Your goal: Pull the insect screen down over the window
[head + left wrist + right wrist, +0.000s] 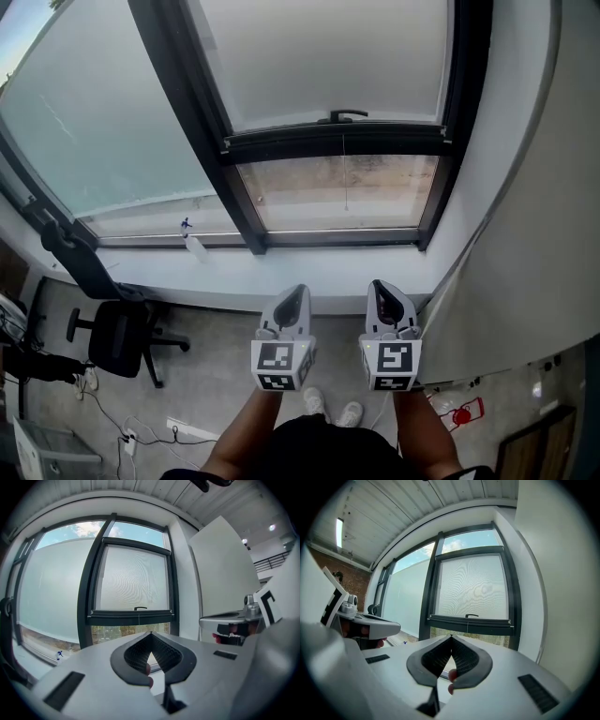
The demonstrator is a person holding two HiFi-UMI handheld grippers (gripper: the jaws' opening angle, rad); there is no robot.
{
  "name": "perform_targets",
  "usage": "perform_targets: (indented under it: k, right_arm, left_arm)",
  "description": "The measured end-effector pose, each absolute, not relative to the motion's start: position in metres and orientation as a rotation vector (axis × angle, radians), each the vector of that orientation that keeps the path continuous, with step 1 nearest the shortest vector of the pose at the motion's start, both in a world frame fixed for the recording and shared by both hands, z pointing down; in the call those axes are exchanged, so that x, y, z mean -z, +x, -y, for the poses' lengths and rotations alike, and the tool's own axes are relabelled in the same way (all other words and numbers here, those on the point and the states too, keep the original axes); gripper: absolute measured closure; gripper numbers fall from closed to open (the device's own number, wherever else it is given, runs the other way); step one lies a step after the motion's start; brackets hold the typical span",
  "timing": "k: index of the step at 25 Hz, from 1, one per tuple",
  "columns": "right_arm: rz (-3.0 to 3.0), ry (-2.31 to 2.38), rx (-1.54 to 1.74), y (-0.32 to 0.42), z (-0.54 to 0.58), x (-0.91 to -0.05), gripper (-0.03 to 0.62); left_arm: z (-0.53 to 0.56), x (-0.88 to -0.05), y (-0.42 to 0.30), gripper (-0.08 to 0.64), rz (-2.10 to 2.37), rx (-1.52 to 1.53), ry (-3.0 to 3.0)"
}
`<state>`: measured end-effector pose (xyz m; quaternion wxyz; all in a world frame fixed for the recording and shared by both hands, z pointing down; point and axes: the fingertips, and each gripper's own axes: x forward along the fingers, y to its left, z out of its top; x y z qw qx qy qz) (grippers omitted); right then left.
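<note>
Head view: the insect screen (319,56) covers most of the window. Its bottom bar (333,141) stops short of the lower frame, so a strip of bare glass (342,192) under the bar is uncovered. A thin cord (344,178) hangs from the bar. The left gripper (296,292) and right gripper (381,285) sit side by side well below the bar, touching nothing.

Left gripper view: its jaws are pressed together and empty. The bar, with its handle (140,608), lies far beyond the tips.

Right gripper view: its jaws are likewise closed on nothing, well apart from the bar.

Most of the pull looks done. The last stretch below the bar remains, and neither gripper has hold of the handle or cord.
</note>
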<state>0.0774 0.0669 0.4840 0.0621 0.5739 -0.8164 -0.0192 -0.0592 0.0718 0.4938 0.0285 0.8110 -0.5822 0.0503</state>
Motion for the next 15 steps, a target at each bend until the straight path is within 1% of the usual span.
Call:
perform_targets:
  k: [15]
  right_arm:
    - [2.471, 1.743, 0.135, 0.044, -0.065, -0.473, 0.589]
  left_arm:
    - [-0.067, -0.484, -0.084, 0.557, 1.820, -0.168, 2.525]
